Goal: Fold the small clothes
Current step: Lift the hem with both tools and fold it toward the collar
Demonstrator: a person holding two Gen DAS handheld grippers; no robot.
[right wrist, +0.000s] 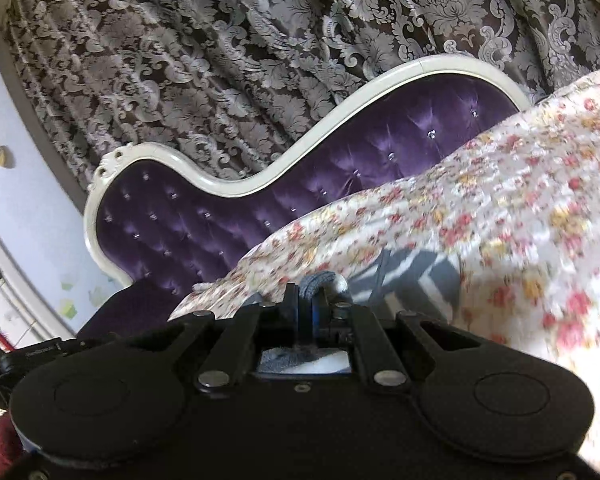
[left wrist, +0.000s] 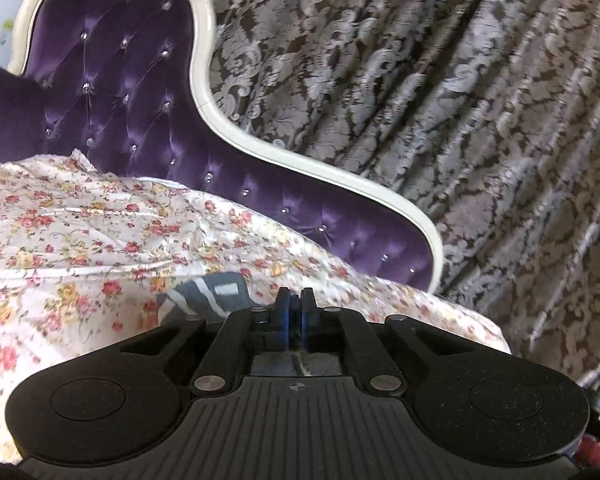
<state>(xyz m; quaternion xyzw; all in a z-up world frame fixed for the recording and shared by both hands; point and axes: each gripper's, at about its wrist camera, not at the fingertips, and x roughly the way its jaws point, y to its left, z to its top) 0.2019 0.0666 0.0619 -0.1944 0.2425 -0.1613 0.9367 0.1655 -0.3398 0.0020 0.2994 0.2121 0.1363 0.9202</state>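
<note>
A small grey garment with white stripes (left wrist: pixel 204 294) lies on the floral bedspread (left wrist: pixel 100 232). My left gripper (left wrist: pixel 295 300) is shut, with the garment's edge just left of and under its fingers; fabric shows through the slot behind them. In the right wrist view my right gripper (right wrist: pixel 305 294) is shut on a bunched grey and white edge of the same garment (right wrist: pixel 408 272), which spreads to the right of the fingers. Most of the garment is hidden under both gripper bodies.
A purple tufted headboard with a white curved frame (left wrist: pixel 148 92) rises behind the bed and also shows in the right wrist view (right wrist: pixel 260 208). Dark damask curtains (left wrist: pixel 460 100) hang behind it. A pale wall (right wrist: pixel 28 200) stands at the left.
</note>
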